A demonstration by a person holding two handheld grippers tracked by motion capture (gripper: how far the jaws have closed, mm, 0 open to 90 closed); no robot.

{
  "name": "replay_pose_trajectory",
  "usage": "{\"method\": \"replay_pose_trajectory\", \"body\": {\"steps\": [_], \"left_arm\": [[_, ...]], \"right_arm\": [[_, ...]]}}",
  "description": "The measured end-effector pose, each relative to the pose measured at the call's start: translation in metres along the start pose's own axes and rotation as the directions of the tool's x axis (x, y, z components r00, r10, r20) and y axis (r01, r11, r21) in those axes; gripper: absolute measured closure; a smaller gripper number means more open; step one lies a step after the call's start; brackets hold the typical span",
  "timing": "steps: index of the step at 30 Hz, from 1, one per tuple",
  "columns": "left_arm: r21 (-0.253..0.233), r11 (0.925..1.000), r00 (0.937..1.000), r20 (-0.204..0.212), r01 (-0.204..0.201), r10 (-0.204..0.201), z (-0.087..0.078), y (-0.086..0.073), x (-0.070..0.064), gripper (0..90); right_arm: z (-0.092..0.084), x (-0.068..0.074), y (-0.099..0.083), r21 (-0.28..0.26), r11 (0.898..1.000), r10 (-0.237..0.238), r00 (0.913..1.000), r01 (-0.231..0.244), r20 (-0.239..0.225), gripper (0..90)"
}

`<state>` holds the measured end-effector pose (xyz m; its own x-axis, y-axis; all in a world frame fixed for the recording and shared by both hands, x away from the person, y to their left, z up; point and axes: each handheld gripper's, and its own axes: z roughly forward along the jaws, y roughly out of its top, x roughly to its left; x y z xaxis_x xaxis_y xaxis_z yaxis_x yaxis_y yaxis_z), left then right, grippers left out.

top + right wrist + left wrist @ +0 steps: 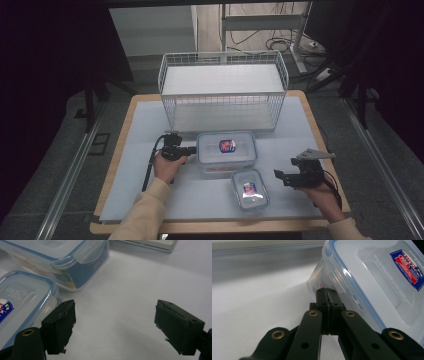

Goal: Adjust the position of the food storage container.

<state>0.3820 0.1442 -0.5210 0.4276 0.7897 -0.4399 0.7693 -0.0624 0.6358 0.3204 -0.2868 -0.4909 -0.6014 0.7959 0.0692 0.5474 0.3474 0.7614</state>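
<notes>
The big clear blue-rimmed plastic lidded container [227, 150]: your left gripper [327, 290], jaws clenched empty, noses its side latch; right gripper [113, 325] gapes wide beside the small one [22, 302].

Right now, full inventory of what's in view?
large container: 1, clear with blue-rimmed lid, table centre.
small container: 1, clear with blue-rimmed lid, right of and nearer than the large one.
wire basket: 1, white, far side of the table.
table: 1, wood edge, pale mat on top.
left hand-held gripper: 1, black, jaws shut, tips at the large container's left end.
right hand-held gripper: 1, black, jaws open, right of the small container.
</notes>
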Motion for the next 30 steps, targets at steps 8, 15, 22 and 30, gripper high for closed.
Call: {"method": "replay_pose_trajectory", "body": {"steps": [8,15,22,30], "left_arm": [[-0.023,0.9995,0.9997,0.008,-0.021,0.021,-0.020,-0.003,-0.003,89.8],[-0.056,0.9970,0.9980,0.030,-0.053,0.055,-0.048,-0.014,-0.010,88.8],[-0.066,0.9953,0.9961,0.047,-0.071,0.074,-0.068,-0.027,-0.013,85.2],[-0.089,0.9960,0.9988,0.046,-0.010,0.014,-0.074,-0.029,-0.011,44.0]], "right_arm": [[-0.003,0.000,0.000,-0.009,1.000,0.007,1.0000,-0.007,0.002,17.0],[-0.007,-0.002,0.001,-0.038,0.999,0.015,0.9998,-0.016,-0.010,17.0],[-0.006,0.000,0.000,-0.028,1.000,0.005,0.9999,-0.005,-0.016,17.0],[-0.006,-0.003,0.001,-0.031,0.999,0.023,0.9994,-0.024,-0.027,16.4]]}}
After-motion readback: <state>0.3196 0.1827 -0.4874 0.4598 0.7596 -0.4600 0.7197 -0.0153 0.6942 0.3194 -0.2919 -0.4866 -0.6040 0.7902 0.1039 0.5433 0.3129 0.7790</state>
